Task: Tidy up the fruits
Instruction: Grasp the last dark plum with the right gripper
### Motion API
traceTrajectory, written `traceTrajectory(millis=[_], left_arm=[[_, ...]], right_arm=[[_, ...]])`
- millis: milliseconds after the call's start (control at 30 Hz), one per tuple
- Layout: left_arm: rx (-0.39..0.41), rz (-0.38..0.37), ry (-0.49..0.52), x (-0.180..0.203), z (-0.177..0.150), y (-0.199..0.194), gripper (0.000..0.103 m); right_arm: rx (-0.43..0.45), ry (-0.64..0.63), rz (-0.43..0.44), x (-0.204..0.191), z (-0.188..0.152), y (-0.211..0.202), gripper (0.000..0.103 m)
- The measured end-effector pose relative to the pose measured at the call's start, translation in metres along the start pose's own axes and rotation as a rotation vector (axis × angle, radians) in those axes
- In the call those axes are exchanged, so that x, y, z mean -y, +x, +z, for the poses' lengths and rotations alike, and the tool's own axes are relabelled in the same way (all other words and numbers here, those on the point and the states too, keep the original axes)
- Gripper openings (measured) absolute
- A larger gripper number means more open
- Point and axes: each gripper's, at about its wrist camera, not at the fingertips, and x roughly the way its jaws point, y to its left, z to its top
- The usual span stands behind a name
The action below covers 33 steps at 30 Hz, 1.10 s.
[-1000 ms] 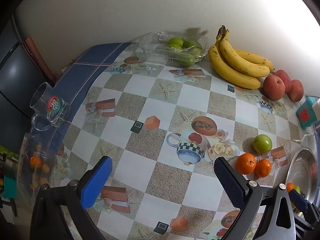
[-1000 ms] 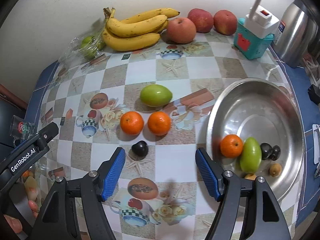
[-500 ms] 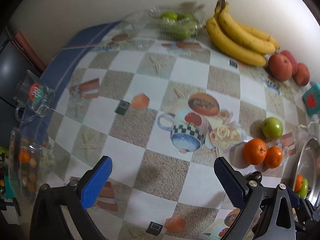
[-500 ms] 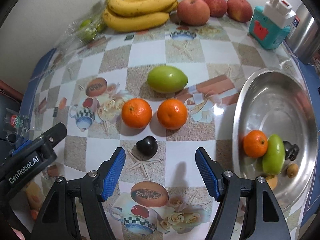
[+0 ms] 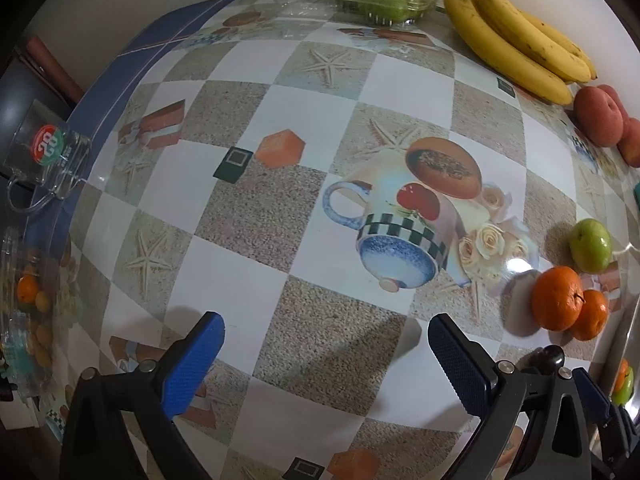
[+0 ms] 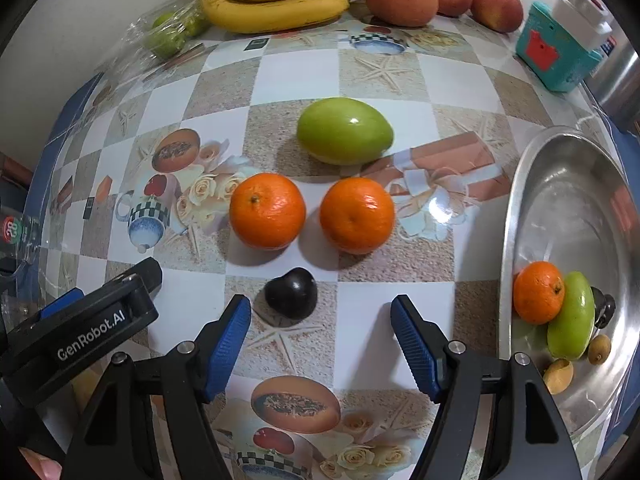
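Grippers, left (image 5: 326, 354) and right (image 6: 320, 332), hang with jaws released, empty; plum (image 6: 291, 298) sits just beyond the right one.

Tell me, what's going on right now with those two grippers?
Right gripper open, empty, above dark fruit. Left gripper open, empty, over bare cloth. Two oranges beyond; nothing blocking.
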Motion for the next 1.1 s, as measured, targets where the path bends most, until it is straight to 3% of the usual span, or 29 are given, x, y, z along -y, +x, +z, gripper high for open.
traceTrajectory(millis=[467, 700, 967, 1100], left_arm=[[0.007, -0.017, -0.023, -0.005, 0.003, -0.005, 0.103], [0.018, -0.022, -0.029, -0.009, 0.002, -0.006, 0.103], [0.028, -0.024, -0.028, -0.009, 0.002, -0.010, 0.103], [0.033, -0.024, -0.030, -0.008, 0.002, -0.012, 0.103]], right_arm=[[0.053, -0.056, -0.008, -0.022, -0.004, -0.004, 0.072], [0.065, -0.063, 0.003, -0.032, -0.006, -0.008, 0.046], [0.074, -0.056, 0.027, -0.021, -0.003, -0.008, 0.029], [0.077, -0.056, 0.035, -0.020, -0.004, -0.010, 0.027]])
